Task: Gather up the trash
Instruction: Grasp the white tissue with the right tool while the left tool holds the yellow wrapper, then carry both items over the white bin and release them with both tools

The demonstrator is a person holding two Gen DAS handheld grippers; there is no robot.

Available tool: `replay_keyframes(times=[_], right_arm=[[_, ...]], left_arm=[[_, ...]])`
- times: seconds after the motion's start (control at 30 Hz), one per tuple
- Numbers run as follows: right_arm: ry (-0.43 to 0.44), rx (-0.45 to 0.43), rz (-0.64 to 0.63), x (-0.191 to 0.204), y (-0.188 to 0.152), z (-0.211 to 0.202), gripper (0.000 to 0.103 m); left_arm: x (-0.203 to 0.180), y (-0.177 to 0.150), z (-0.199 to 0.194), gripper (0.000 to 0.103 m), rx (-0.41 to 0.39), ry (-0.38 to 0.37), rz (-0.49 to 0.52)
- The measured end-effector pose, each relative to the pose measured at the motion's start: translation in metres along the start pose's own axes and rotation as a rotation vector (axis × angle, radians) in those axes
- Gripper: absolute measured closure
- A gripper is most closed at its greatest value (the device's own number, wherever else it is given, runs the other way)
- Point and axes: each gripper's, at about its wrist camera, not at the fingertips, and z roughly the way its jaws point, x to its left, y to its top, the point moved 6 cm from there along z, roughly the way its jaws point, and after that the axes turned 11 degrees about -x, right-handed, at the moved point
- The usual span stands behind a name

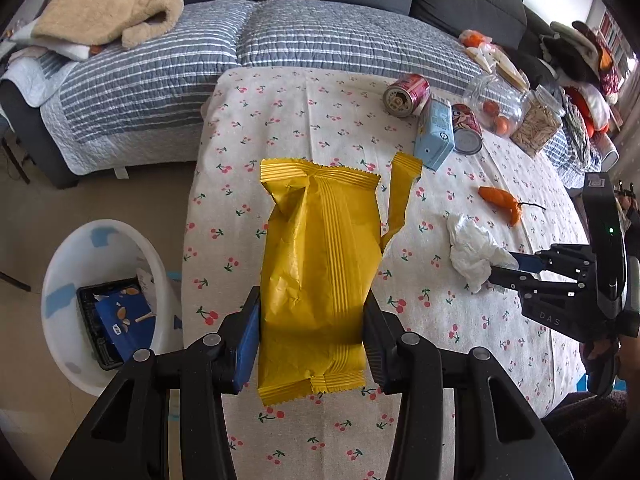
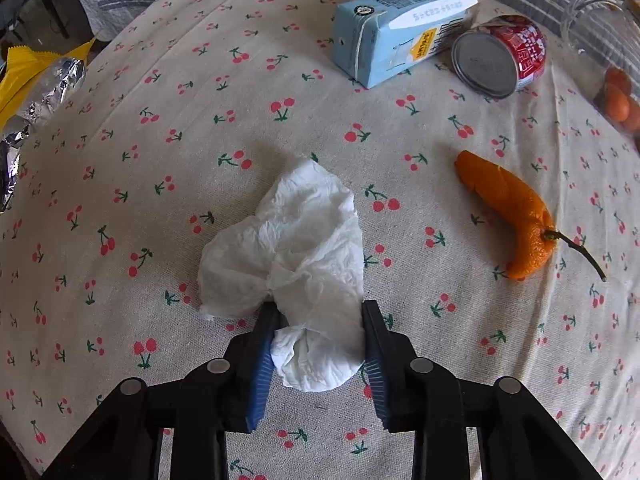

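Your left gripper (image 1: 312,332) is clamped on a yellow wrapper (image 1: 320,264), one finger pressed to each long side, holding it above the cherry-print tabletop (image 1: 304,120). A torn yellow strip hangs off the wrapper's right edge.

Your right gripper (image 2: 318,344) has its fingers closed partway around the near end of a crumpled white tissue (image 2: 296,240); the rest of the tissue lies on the tabletop.

White bin (image 1: 100,304) on the floor to the left of the table, a blue packet inside.

Still on the tabletop: orange peel (image 2: 508,208) to the right of the tissue; farther back a blue carton (image 2: 400,36) lying between two tipped red cans (image 2: 500,56).
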Motion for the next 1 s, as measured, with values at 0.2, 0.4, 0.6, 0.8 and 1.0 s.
replay_keyframes(times=[0.2, 0.4, 0.6, 0.8, 1.0], right_arm=[[0.02, -0.063, 0.031, 0.004, 0.006, -0.022, 0.077], [0.076, -0.148, 0.069, 0.022, 0.017, -0.05, 0.077], [0.115, -0.212, 0.056, 0.052, 0.028, -0.067, 0.077], [0.155, -0.236, 0.038, 0.082, 0.037, -0.069, 0.077], [0.181, -0.241, 0.031, 0.109, 0.041, -0.063, 0.077]], left_arm=[[0.023, 0.01, -0.018, 0.055, -0.081, 0.043, -0.039], [0.055, 0.016, -0.037, 0.055, -0.158, 0.099, -0.07], [0.095, 0.014, -0.051, 0.055, -0.206, 0.156, -0.12], [0.138, 0.005, -0.052, 0.055, -0.216, 0.22, -0.152], [0.174, -0.003, -0.049, 0.038, -0.214, 0.266, -0.204]])
